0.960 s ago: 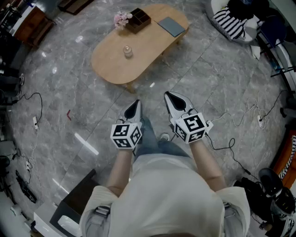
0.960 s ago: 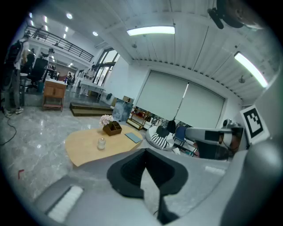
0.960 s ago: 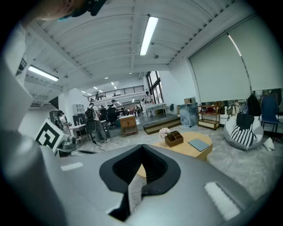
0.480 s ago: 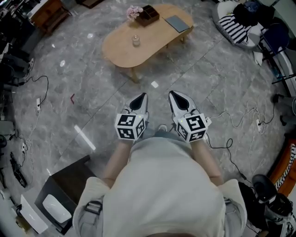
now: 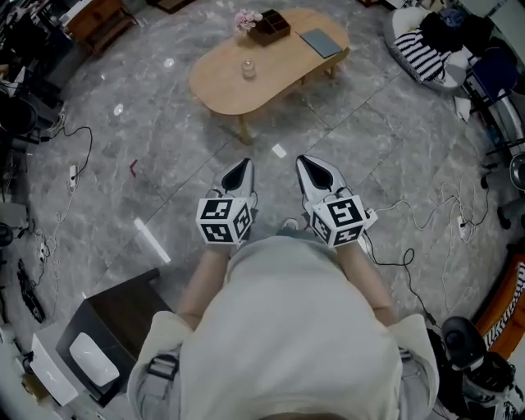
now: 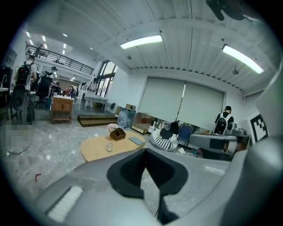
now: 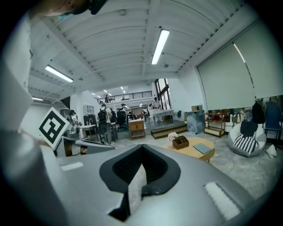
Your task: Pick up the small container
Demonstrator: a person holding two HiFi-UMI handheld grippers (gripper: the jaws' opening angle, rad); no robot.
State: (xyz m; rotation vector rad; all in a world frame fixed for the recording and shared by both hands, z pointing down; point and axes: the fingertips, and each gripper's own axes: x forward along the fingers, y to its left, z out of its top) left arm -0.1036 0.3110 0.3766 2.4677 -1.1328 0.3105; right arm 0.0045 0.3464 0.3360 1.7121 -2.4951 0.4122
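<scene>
The small container [image 5: 248,70], a clear glass jar, stands on the oval wooden table [image 5: 220,82] far ahead of me. It also shows in the left gripper view as a small container [image 6: 108,146] on the table [image 6: 95,151]. My left gripper [image 5: 239,168] and right gripper [image 5: 309,164] are held side by side in front of the person's body, well short of the table, over bare floor. Both are shut with nothing between the jaws. In the left gripper view the left gripper [image 6: 146,152] points at the table. In the right gripper view the right gripper [image 7: 142,148] hides the jar.
On the table's far end are pink flowers [image 5: 244,18], a brown organiser box [image 5: 271,25] and a grey tablet [image 5: 321,43]. A striped cushion [image 5: 425,57] lies at the upper right. Cables [image 5: 426,209] trail over the marble floor. A dark side table [image 5: 123,316] stands at the lower left.
The head view has shifted: the table now sits higher and further right in the frame. Both grippers stay shut and side by side in front of the body.
</scene>
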